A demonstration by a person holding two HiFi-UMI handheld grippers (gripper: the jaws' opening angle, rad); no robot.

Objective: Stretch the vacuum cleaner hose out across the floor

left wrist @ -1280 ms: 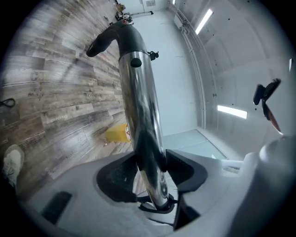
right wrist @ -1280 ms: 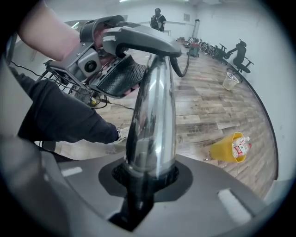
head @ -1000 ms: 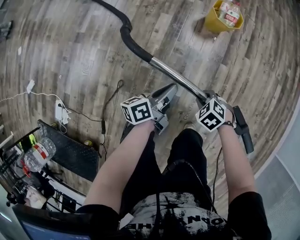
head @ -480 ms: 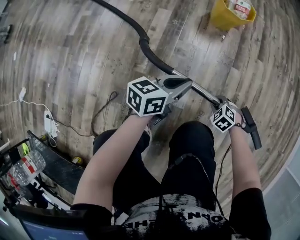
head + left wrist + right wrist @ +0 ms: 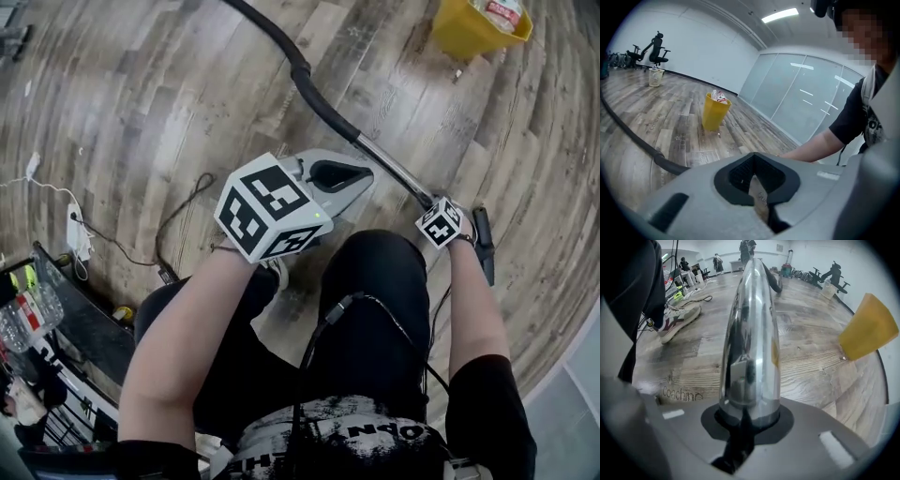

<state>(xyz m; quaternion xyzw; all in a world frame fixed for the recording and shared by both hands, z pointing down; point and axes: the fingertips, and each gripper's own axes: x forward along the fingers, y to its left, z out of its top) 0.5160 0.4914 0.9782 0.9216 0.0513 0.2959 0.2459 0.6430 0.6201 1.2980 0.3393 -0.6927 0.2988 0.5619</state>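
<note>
Vacuum hose's (image 5: 328, 111) chrome tube (image 5: 750, 333) clamped in right hand-held gripper's (image 5: 747, 417) just-tightened jaws; left hand-held gripper (image 5: 759, 197) closed, empty

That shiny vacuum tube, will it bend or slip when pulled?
Probably stiff: the chrome tube runs straight. Its mirror finish looks smooth, so it may slip in the right gripper, whose jaws have just been closing around it. The black hose beyond curves, so should flex.

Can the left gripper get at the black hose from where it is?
Probably yes. Only bare floor lies between the left gripper and the hose, but its jaws are shut and must open first.
</note>
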